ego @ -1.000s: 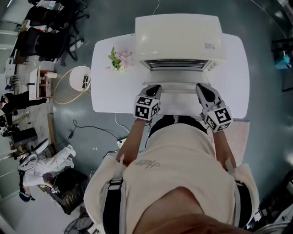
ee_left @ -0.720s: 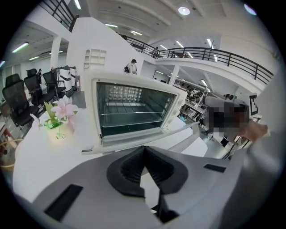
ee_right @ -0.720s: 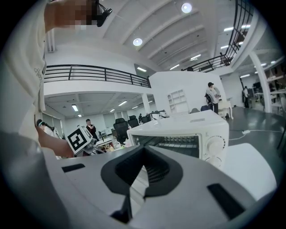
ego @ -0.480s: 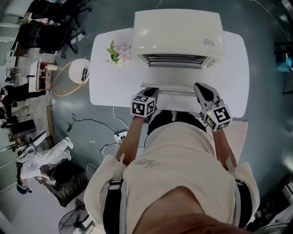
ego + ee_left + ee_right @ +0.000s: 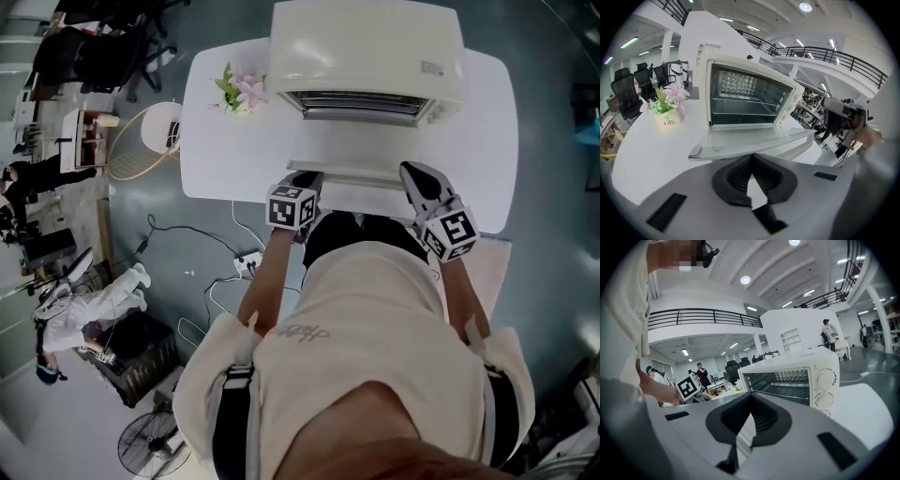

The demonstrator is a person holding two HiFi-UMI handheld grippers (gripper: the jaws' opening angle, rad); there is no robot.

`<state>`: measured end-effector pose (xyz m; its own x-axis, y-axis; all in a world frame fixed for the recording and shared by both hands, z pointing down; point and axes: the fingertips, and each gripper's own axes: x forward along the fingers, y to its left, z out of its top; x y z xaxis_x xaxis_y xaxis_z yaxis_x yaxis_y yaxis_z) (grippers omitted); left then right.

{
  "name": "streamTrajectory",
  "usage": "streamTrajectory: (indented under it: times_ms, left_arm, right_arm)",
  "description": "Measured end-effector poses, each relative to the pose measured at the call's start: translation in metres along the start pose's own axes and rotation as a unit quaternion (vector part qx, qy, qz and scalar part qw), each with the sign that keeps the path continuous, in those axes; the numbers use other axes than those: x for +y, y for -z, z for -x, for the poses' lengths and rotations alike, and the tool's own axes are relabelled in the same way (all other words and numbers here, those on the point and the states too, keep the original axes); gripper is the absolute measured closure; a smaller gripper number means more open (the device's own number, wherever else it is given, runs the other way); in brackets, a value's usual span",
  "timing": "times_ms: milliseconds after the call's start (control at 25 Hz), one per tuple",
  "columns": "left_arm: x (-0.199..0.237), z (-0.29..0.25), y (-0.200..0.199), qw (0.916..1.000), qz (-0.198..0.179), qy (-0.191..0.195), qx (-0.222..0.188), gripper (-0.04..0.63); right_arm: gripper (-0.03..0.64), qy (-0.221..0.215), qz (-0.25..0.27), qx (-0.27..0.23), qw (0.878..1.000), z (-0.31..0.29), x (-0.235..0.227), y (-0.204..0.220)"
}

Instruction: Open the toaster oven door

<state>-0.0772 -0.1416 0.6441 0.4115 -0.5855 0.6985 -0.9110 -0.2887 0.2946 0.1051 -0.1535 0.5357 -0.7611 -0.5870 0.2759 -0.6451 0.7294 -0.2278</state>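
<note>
Bench (image 5: 211, 150): white; it carries the toaster oven at its far middle.
Toaster oven (image 5: 366, 47): faces the person, with its cavity and rack exposed.
Door (image 5: 352, 150): hangs down flat toward the person, so the opening looks done.
Right gripper (image 5: 419, 180): jaws together and empty, at the door's front right corner.
Left gripper (image 5: 302, 180): jaws together and empty, at the front left corner.
Flower pot (image 5: 239, 94): left of the oven, outside the door's swing.
</note>
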Motion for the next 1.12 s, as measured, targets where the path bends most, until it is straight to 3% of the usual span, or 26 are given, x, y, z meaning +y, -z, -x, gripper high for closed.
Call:
streamTrajectory:
  times_ms: [520,720,880,1120]
  left_arm:
    - [-0.004,-0.004,0.025,0.9991,0.018,0.035,0.015,0.575]
    - [-0.003,-0.009,0.045,0.9969,0.037,0.056,0.040,0.577]
    - [0.000,-0.013,0.055,0.9953,0.067,0.061,0.033,0.577]
    - [0.002,-0.024,0.072,0.9939,0.071,0.069,0.048,0.577]
  right_arm:
    - [0.611,0.015,0.000,0.007,1.000,-0.003,0.012,-0.005]
    - [0.611,0.020,-0.004,0.017,1.000,-0.008,0.021,-0.004]
    - [0.611,0.022,-0.005,0.018,1.000,-0.012,0.024,0.000]
    - [0.611,0.036,-0.006,0.033,0.999,-0.010,0.023,0.009]
